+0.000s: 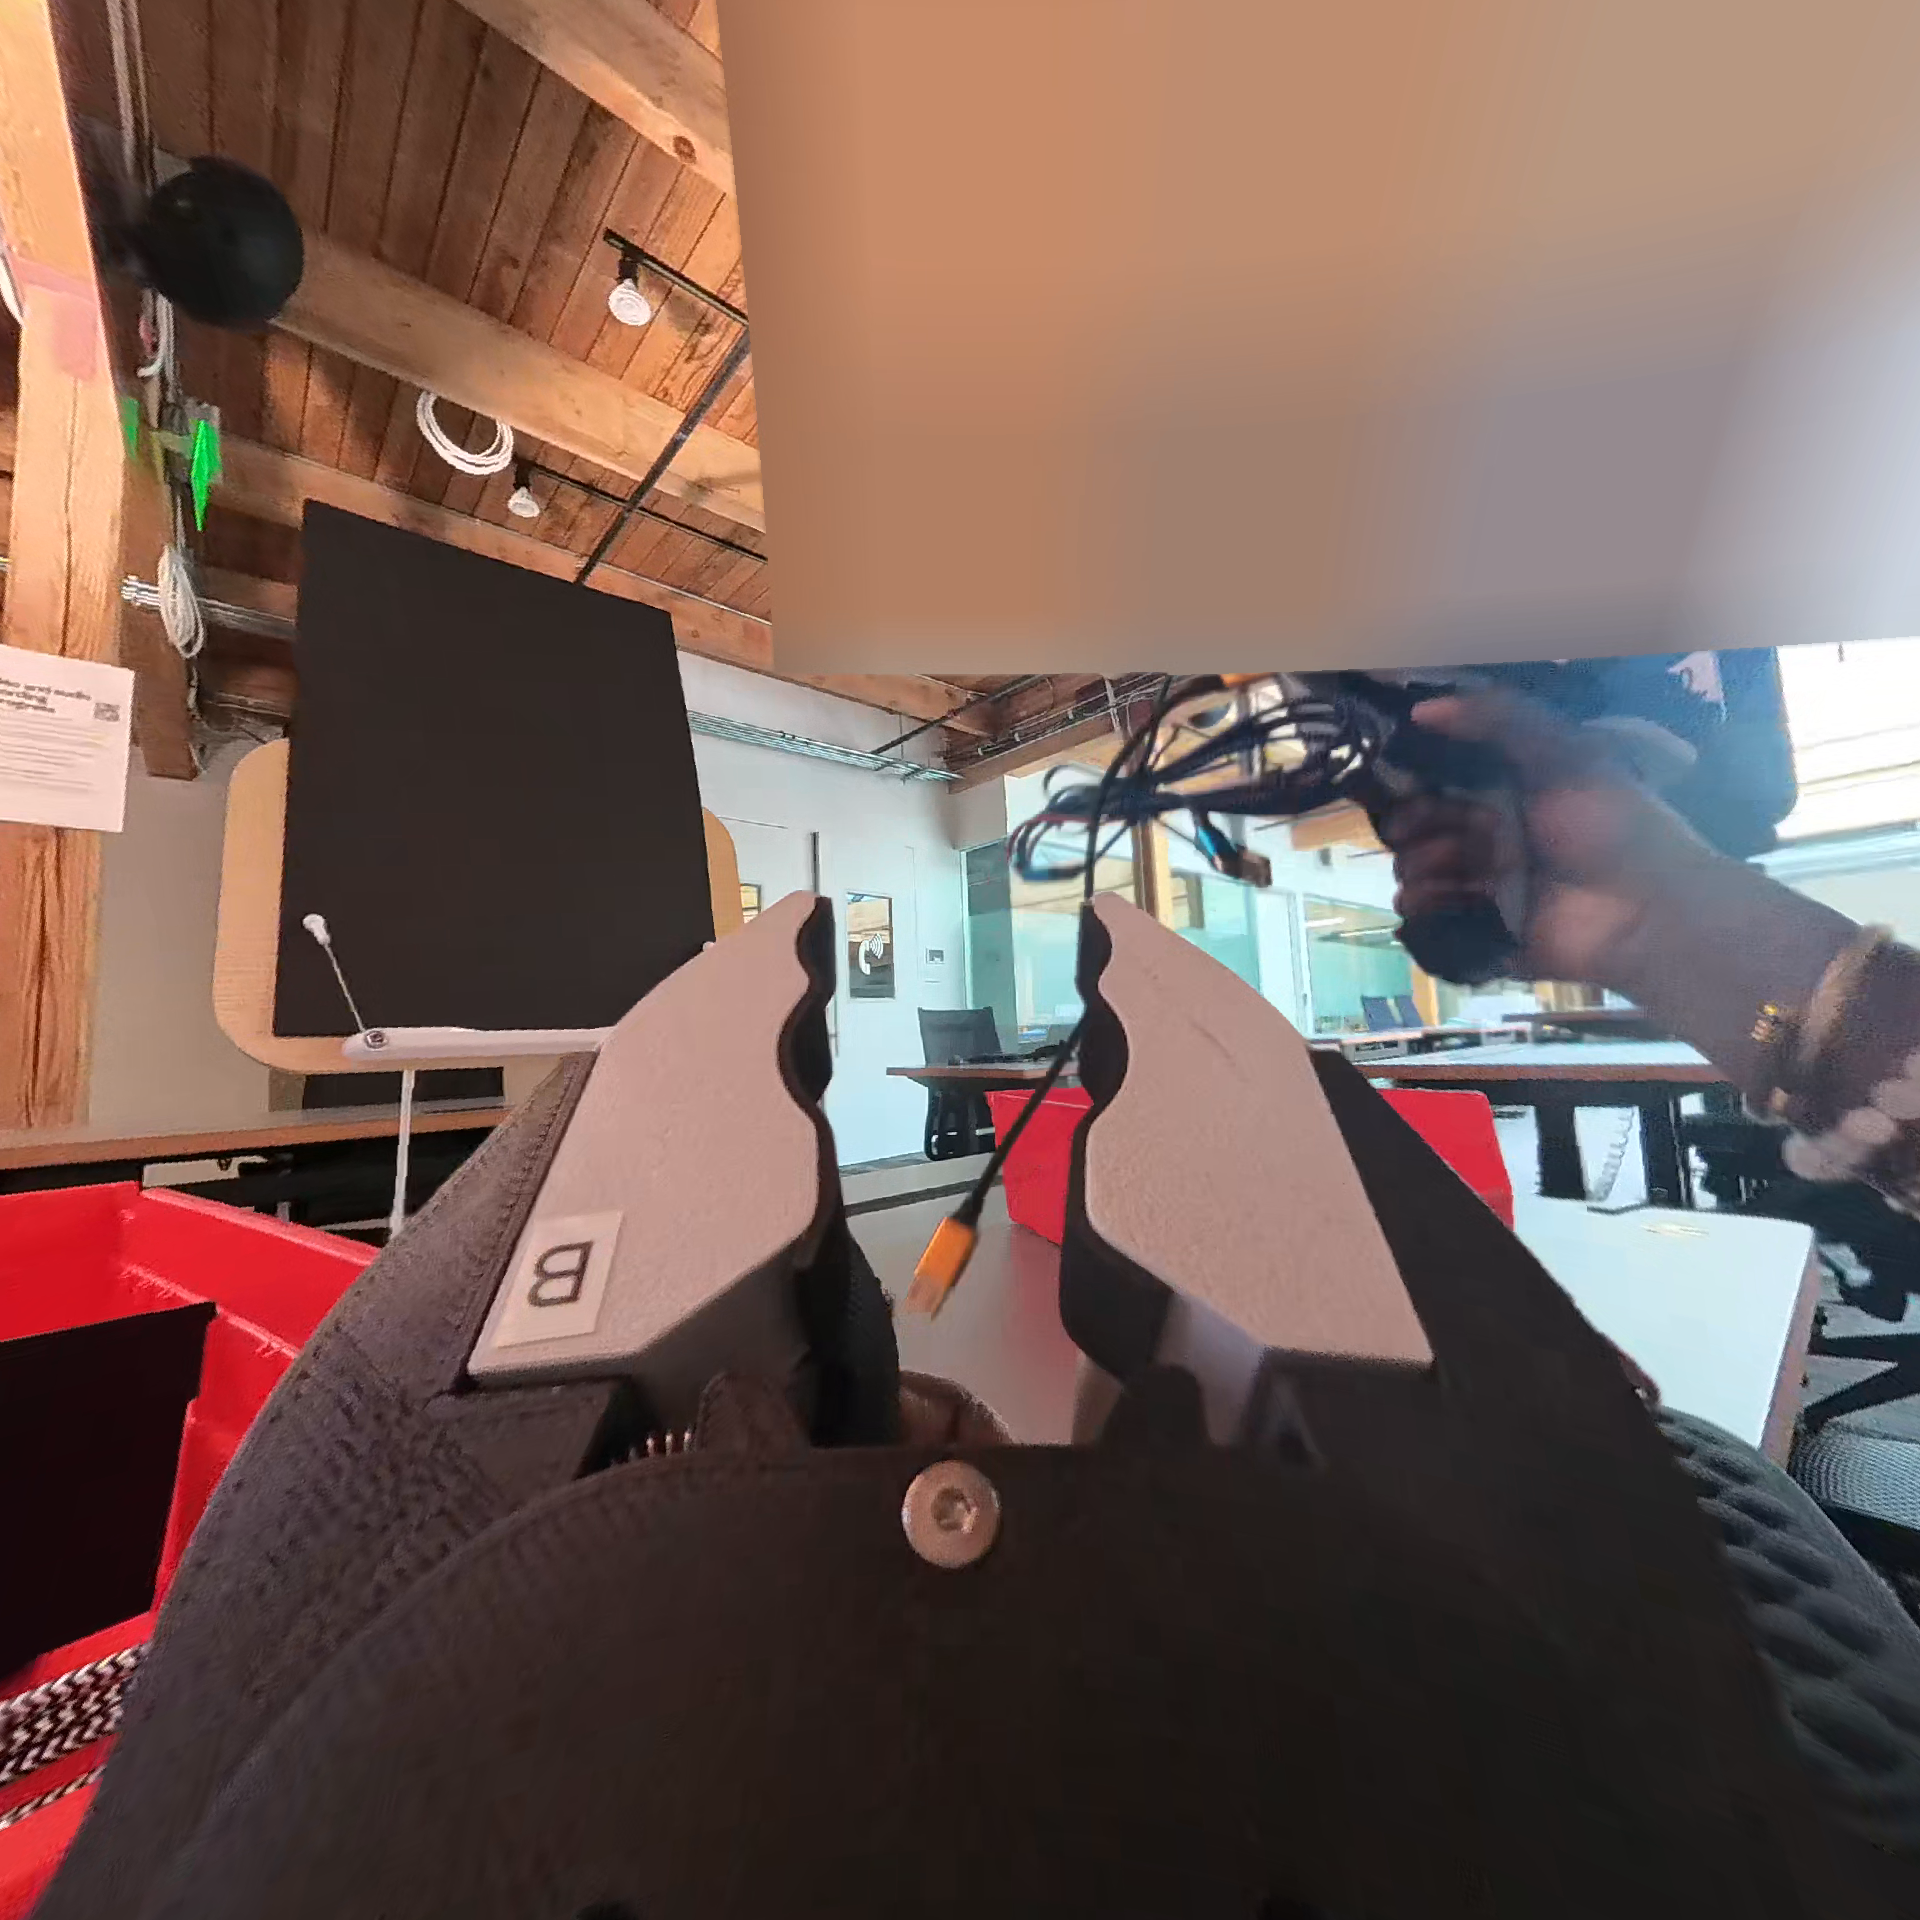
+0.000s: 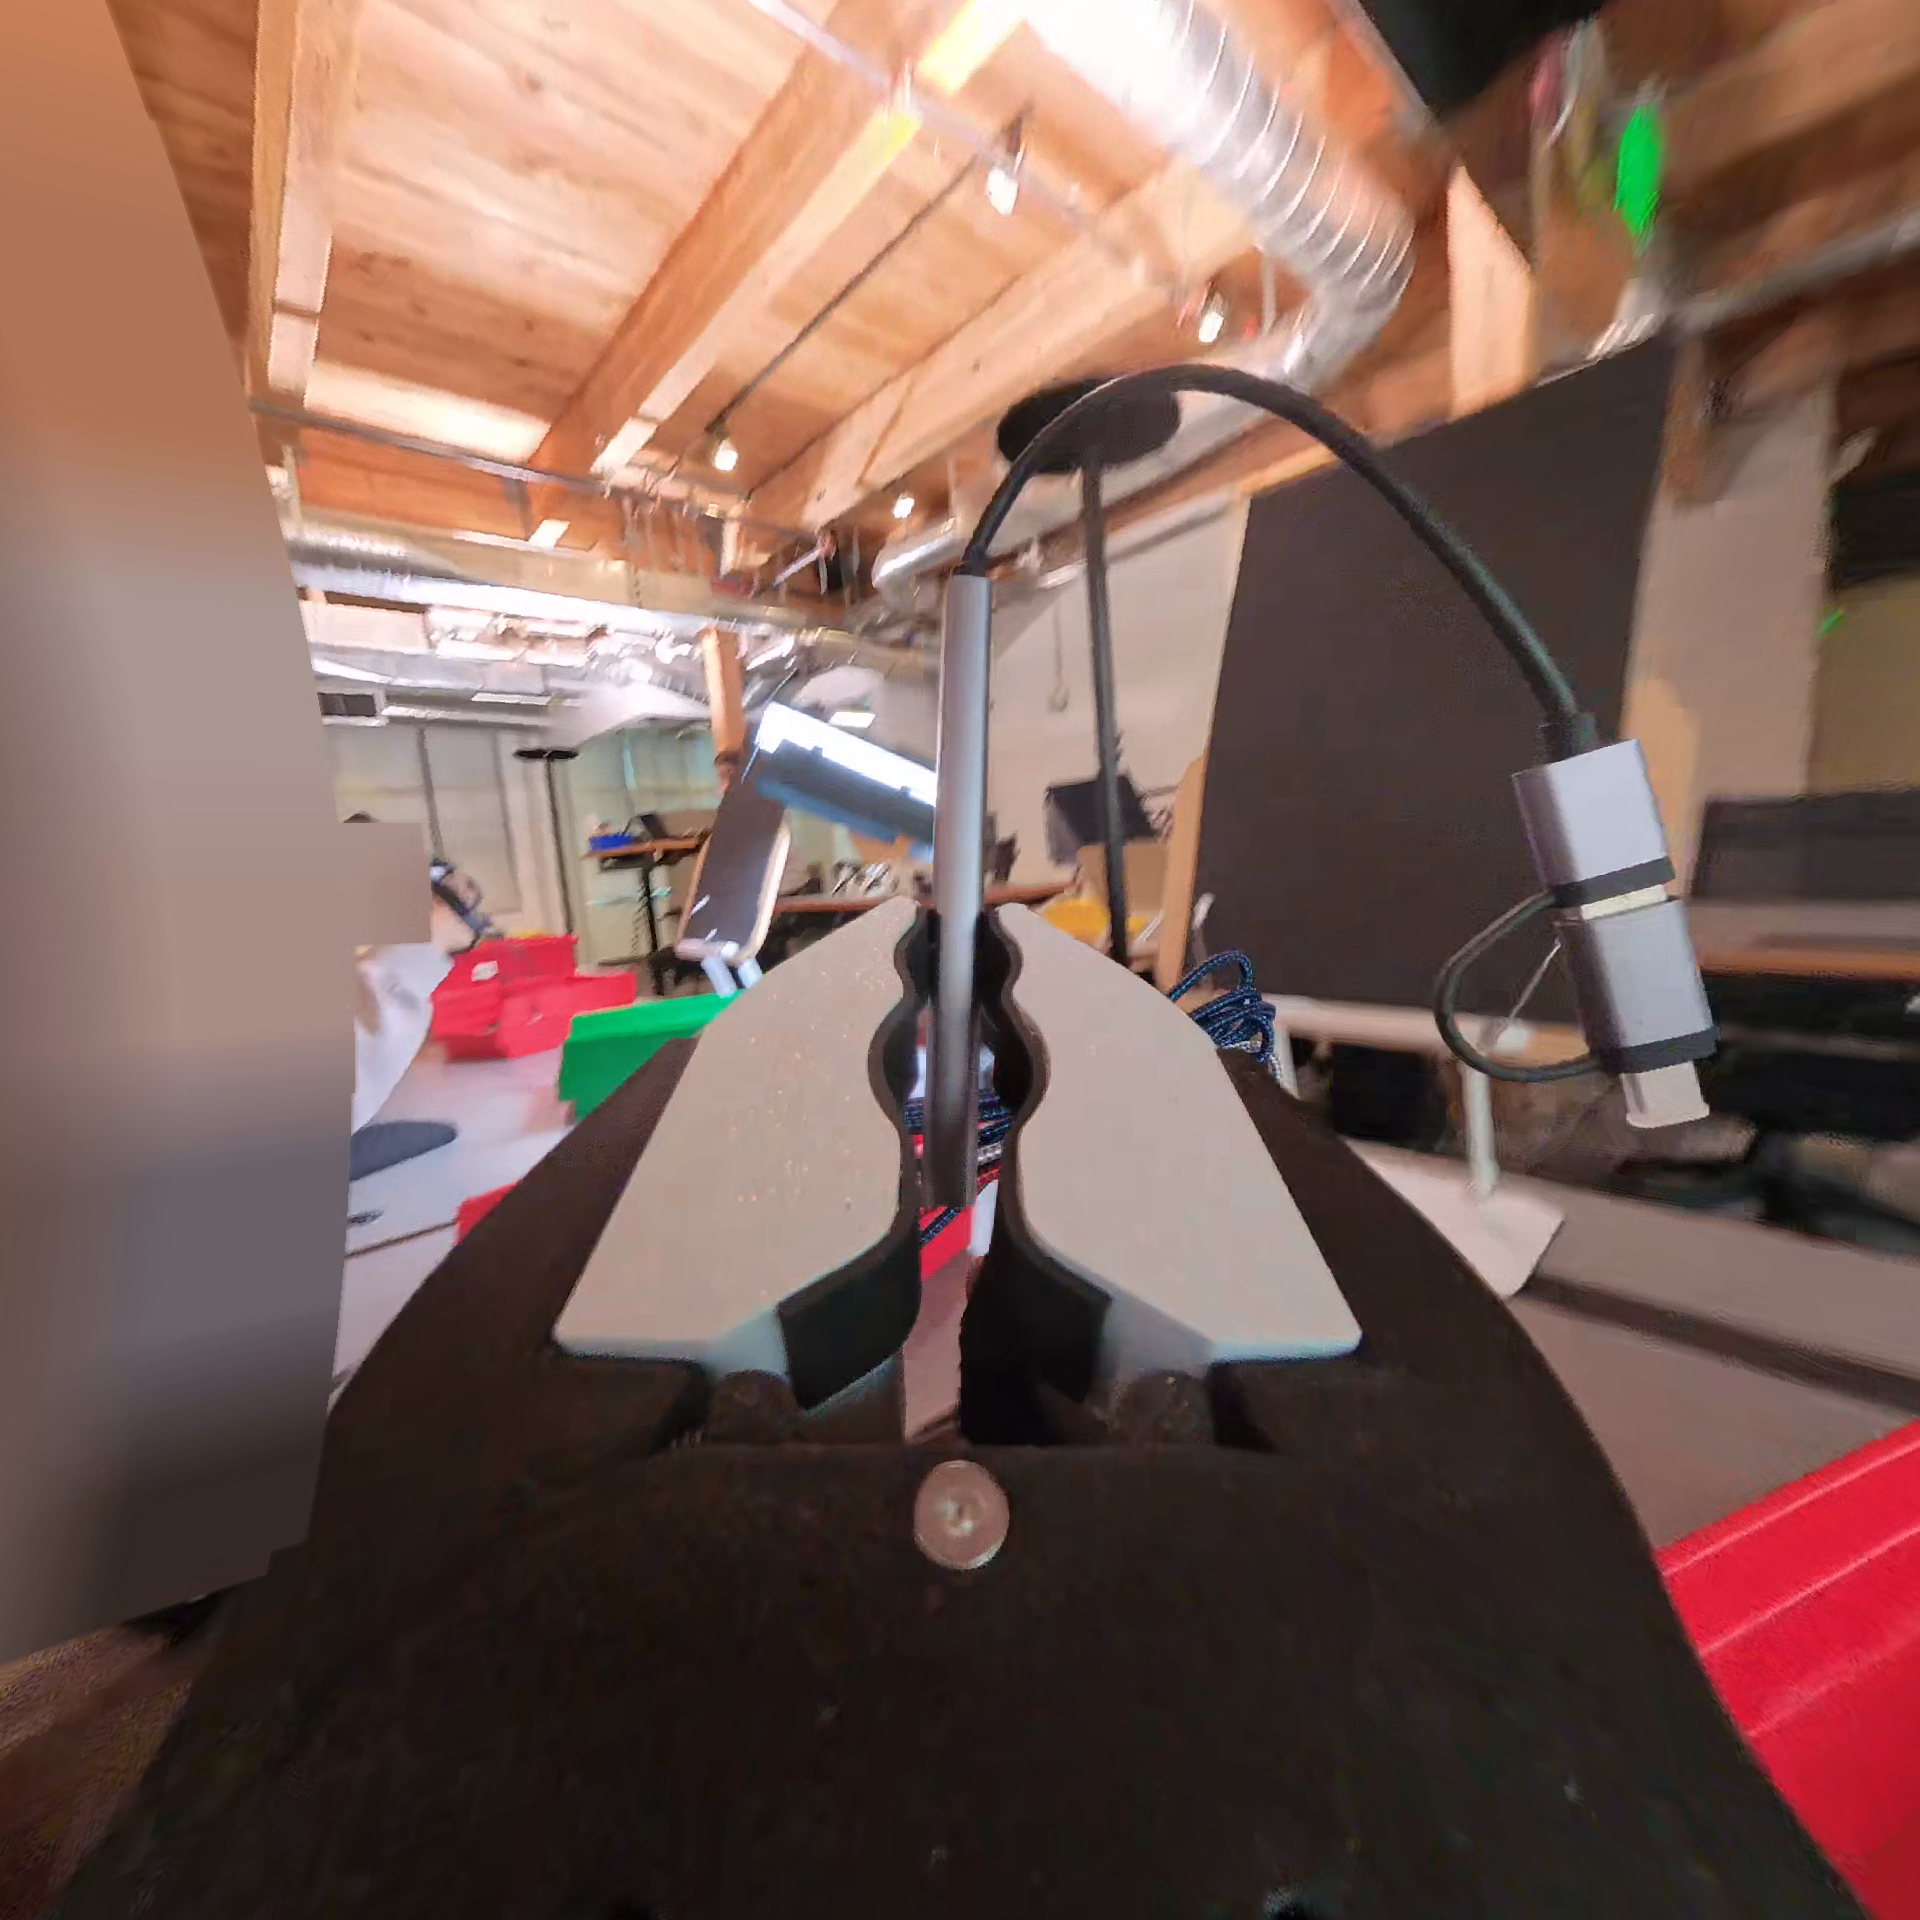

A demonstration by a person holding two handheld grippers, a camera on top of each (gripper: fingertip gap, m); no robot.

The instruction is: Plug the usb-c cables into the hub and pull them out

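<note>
Gripping a slim grey metal hub point(image 2: 958, 883) edge-on, the right gripper point(image 2: 958, 935) is clamped shut on it; the hub's short black lead point(image 2: 1351, 488) arcs over to a grey plug point(image 2: 1610, 914) hanging at the right. The left gripper point(image 1: 956, 935) is held apart, a thin black cable point(image 1: 1023, 1117) with an orange plug point(image 1: 940, 1262) dangling between its fingers. Farther off, a bundle of cables point(image 1: 1195, 800) is held in a blurred hand point(image 1: 1538, 831).

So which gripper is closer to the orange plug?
Left. The orange plug dangles right between the left gripper fingers, unclamped. The right gripper is clamped on the grey hub; no orange plug shows there.
</note>
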